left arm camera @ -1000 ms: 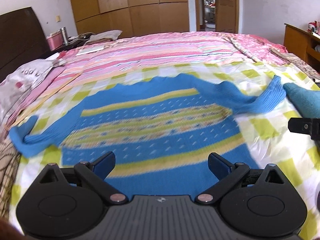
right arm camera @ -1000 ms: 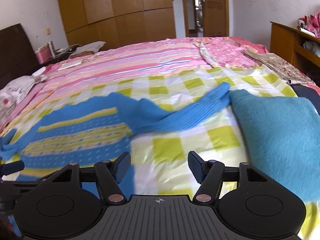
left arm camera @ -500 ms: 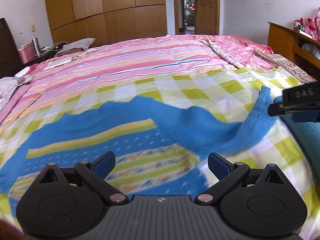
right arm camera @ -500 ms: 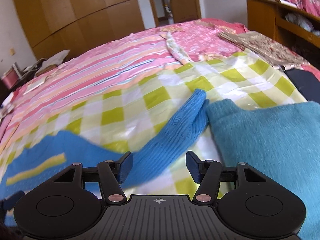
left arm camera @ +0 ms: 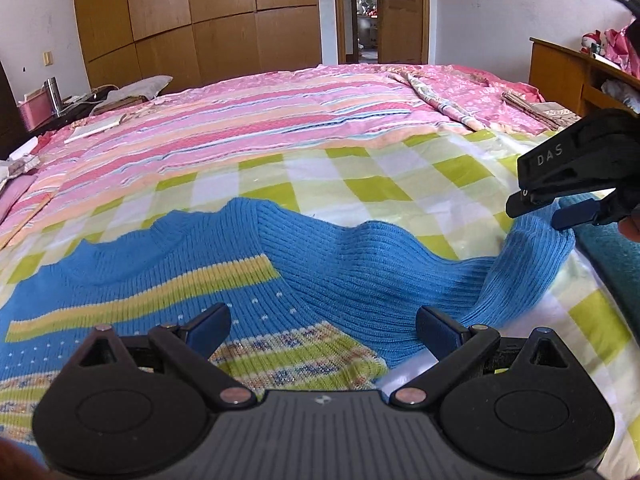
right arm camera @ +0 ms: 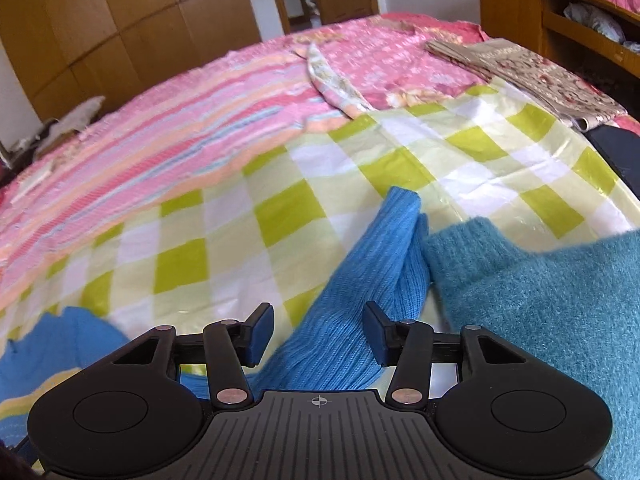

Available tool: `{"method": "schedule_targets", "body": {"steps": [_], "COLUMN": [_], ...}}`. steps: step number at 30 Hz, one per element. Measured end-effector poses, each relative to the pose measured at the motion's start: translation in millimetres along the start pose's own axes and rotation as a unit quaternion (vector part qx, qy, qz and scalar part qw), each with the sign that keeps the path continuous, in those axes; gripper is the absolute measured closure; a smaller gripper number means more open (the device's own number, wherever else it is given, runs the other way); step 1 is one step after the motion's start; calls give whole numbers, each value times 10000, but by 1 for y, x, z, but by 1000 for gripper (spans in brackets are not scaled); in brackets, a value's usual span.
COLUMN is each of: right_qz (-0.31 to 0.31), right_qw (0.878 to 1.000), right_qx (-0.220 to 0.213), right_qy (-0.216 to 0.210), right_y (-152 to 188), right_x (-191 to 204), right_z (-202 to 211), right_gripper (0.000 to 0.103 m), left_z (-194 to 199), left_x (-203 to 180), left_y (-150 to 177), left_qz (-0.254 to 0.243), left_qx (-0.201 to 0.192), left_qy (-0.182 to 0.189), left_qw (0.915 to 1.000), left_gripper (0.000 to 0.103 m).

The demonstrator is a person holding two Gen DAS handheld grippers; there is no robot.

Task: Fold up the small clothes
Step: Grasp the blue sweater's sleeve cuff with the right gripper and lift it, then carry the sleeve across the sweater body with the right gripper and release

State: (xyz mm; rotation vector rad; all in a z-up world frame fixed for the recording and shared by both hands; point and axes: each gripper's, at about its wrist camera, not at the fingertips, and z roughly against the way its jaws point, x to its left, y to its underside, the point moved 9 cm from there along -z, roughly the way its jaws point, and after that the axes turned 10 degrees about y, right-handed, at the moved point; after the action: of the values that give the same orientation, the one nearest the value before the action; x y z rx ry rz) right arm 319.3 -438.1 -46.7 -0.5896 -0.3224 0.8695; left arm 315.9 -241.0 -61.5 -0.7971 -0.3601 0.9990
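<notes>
Left wrist view looks down on a small blue sweater [left arm camera: 168, 280] spread flat on the bed's green-and-white checked cloth [left arm camera: 360, 176], its chest crossed by yellow and patterned bands. The left hand-held gripper [left arm camera: 322, 326] hovers over the sweater's body near the shoulder with its jaws spread wide and nothing between them. One ribbed sleeve [left arm camera: 420, 272] runs off to the right and rises toward the right hand-held gripper [left arm camera: 556, 214].

From the right wrist view, that sleeve [right arm camera: 384, 264] passes between the right hand-held gripper's [right arm camera: 318, 330] blue pads. Its jaws are closing around the knit, though a gap shows on each side and the pads do not press it. A fuzzy teal garment [right arm camera: 552, 304] lies just beside the sleeve's cuff, touching it. Farther back, a pink striped quilt [left arm camera: 256, 120] covers the bed.
</notes>
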Motion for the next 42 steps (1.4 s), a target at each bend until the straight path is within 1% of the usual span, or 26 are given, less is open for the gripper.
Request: {"method": "schedule_targets", "body": {"steps": [2, 3, 4, 7, 9, 12, 15, 18, 21, 25, 29, 32, 33, 34, 35, 38, 39, 42], "right_qz": [47, 88, 137, 171, 123, -21, -66, 38, 285, 765, 1265, 1723, 1907, 2051, 2239, 2771, 2835, 2772], "right_qw": [9999, 9998, 9996, 9995, 9997, 9998, 9975, 9924, 9837, 9659, 9436, 9293, 9263, 9258, 9261, 9248, 9258, 9316], "right_qx": [81, 95, 82, 49, 10, -180, -426, -627, -789, -874, -807, -639, -548, -513, -478, -339, -304, -270], "right_qy": [101, 156, 235, 275, 196, -120, -561, -1061, -1592, -2316, -2952, -3205, -3204, -3132, -3000, -2585, -2482, -2334], "right_y": [1, 2, 2, 2, 0, -5, -12, -14, -9, 11, 42, 72, 84, 97, 108, 138, 144, 149], "right_x": [-1, -1, -2, -7, -9, -6, 7, 31, 65, 121, 177, 216, 227, 233, 239, 244, 243, 228], "right_z": [-7, -9, -10, -8, -4, 12, 37, 67, 99, 140, 168, 172, 170, 166, 159, 142, 138, 132], "right_gripper": [64, 71, 81, 92, 95, 96, 96, 96, 96, 96, 96, 96, 96, 94, 91, 90, 90, 88], "left_z": [-1, -1, 0, 2, 5, 11, 21, 35, 53, 82, 108, 125, 129, 134, 138, 147, 149, 154], "left_x": [0, 1, 1, 3, 6, 11, 19, 33, 52, 86, 124, 149, 155, 161, 166, 177, 179, 181], "left_y": [3, 5, 6, 9, 10, 11, 11, 13, 20, 36, 61, 82, 89, 96, 104, 123, 128, 139], "left_qz": [4, -8, -26, -29, 31, 105, 199, 327, 469, 683, 983, 1100, 1110, 1117, 1128, 1137, 1131, 1106], "left_qx": [28, 38, 42, 12, 12, -23, -92, -166, -235, -318, -342, -307, -287, -271, -247, -166, -145, -124], "left_qy": [9, 5, -2, -13, 8, 19, 17, -4, -68, -235, -480, -716, -784, -839, -887, -961, -986, -978], "left_qw": [10000, 10000, 10000, 10000, 10000, 9999, 9998, 9993, 9986, 9969, 9934, 9909, 9903, 9898, 9893, 9887, 9886, 9890], "left_gripper": [0, 0, 0, 0, 0, 0, 0, 0, 0, 0, 0, 0, 0, 0, 0, 0, 0, 0]}}
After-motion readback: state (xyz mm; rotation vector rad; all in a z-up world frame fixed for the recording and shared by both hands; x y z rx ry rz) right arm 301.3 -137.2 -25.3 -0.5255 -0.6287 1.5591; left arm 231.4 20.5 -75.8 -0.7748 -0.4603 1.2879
